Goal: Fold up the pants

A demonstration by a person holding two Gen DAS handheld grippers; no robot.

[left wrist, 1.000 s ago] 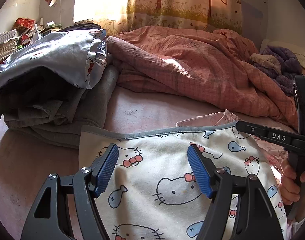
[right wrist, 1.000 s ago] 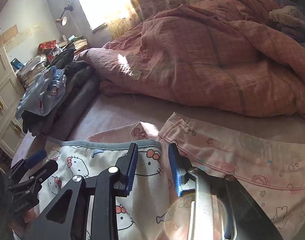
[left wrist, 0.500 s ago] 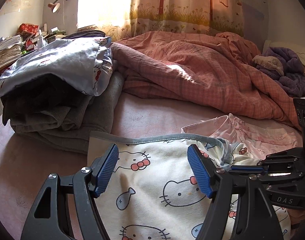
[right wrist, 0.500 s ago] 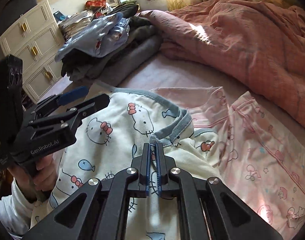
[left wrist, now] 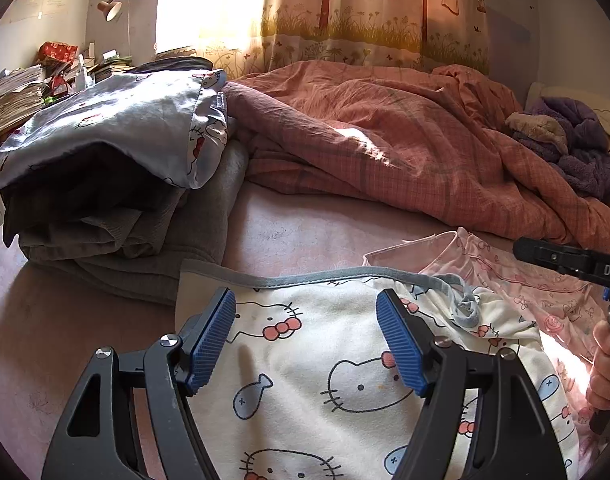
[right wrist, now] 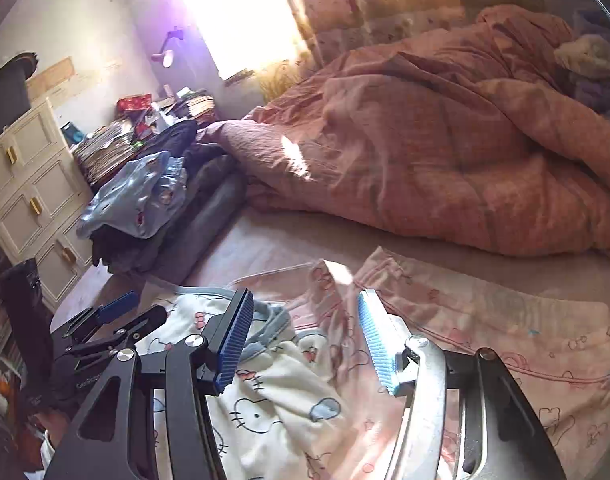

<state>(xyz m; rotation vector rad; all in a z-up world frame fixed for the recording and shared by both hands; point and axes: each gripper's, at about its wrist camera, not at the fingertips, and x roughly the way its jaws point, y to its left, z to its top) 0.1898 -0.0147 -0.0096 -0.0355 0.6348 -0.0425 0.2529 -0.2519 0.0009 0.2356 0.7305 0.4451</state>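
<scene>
White cat-print pants (left wrist: 345, 380) lie flat on the bed, their grey-blue waistband (left wrist: 305, 276) facing away. My left gripper (left wrist: 307, 308) hovers low over them, open, with nothing between its pads. The waistband's right corner (left wrist: 465, 312) sits bunched and folded in. My right gripper (right wrist: 305, 304) hangs just above that corner (right wrist: 273, 320); its jaws are opening and its pads press on nothing. Pink printed pants (right wrist: 485, 320) lie spread under and right of the white pair (right wrist: 273, 400). The left gripper (right wrist: 133, 312) shows at the left of the right wrist view.
A pile of folded clothes (left wrist: 105, 200) stands at the left on the pink sheet (left wrist: 305, 232). A rumpled salmon quilt (left wrist: 385, 152) fills the back, with a purple fleece (left wrist: 565, 148) far right. A cream drawer unit (right wrist: 29, 192) stands beside the bed.
Half a second ago my right gripper was shut on the waistband corner. It has let go, opened and drawn back up to the right; the corner stays bunched. The left gripper held still.
</scene>
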